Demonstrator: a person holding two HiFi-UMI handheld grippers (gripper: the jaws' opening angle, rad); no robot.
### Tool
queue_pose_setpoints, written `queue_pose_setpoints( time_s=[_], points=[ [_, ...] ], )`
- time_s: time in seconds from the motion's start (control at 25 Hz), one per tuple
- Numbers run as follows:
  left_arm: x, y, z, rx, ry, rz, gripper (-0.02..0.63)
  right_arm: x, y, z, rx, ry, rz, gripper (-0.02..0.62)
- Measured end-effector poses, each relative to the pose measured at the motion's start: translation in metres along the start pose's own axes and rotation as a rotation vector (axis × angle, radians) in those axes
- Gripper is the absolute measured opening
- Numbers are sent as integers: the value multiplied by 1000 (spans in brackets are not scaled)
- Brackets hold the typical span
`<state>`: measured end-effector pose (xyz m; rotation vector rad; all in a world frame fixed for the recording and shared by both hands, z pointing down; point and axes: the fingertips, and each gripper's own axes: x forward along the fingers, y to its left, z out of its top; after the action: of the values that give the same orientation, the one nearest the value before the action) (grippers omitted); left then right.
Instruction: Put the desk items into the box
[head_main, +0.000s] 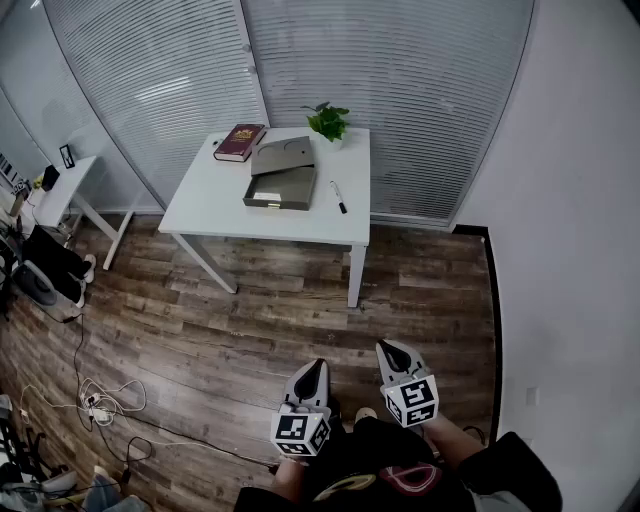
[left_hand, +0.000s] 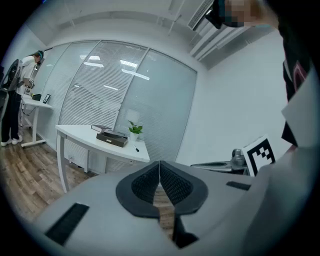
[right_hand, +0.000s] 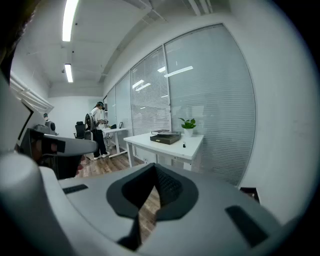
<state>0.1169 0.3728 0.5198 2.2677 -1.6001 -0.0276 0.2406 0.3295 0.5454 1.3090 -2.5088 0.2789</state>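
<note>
A white desk (head_main: 225, 200) stands across the room by the blinds. On it lie an open grey-green box (head_main: 281, 187) with its lid (head_main: 283, 155) raised behind it, a dark red book (head_main: 239, 142), a black pen (head_main: 339, 197) and a potted green plant (head_main: 328, 122). My left gripper (head_main: 313, 366) and right gripper (head_main: 391, 350) are held close to my body, far short of the desk, both shut with nothing in them. The left gripper view shows the desk (left_hand: 87, 138) and box (left_hand: 111, 139) in the distance; the right gripper view shows the desk (right_hand: 172, 145) too.
Wood floor lies between me and the desk. Cables and a power strip (head_main: 95, 400) lie on the floor at the left. A second white desk (head_main: 62, 190) and a dark bag (head_main: 50, 262) stand far left. A person (right_hand: 99, 127) stands at that desk.
</note>
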Motion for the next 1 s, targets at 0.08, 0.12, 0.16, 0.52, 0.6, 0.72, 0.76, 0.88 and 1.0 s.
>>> queue_pose_setpoints(
  time_s=[0.08, 0.12, 0.16, 0.52, 0.6, 0.72, 0.76, 0.88, 1.0],
  points=[
    [1, 7, 0, -1, 6, -2, 20, 6, 5, 0, 4, 7, 10, 9],
    [2, 11, 1, -1, 7, -4, 20, 9, 7, 0, 5, 11, 15, 9],
    [4, 15, 3, -2, 8, -5, 20, 13, 8, 1, 4, 15, 18, 9],
    [35, 60, 29, 9, 0, -46, 20, 62, 1, 23, 70, -18, -42, 11],
    [42, 72, 35, 15, 1, -57, 20, 73, -1, 27, 82, -17, -65, 11],
    [50, 89, 42, 24, 7, -77, 20, 90, 1, 31, 102, -23, -89, 11],
    [52, 94, 43, 28, 10, -84, 20, 95, 2, 31, 108, -24, -95, 11],
    [57, 108, 47, 44, 23, -107, 20, 107, 10, 32, 128, -31, -95, 11],
    [58, 121, 50, 51, 33, -113, 20, 115, 23, 30, 149, -24, -73, 11]
  ],
)
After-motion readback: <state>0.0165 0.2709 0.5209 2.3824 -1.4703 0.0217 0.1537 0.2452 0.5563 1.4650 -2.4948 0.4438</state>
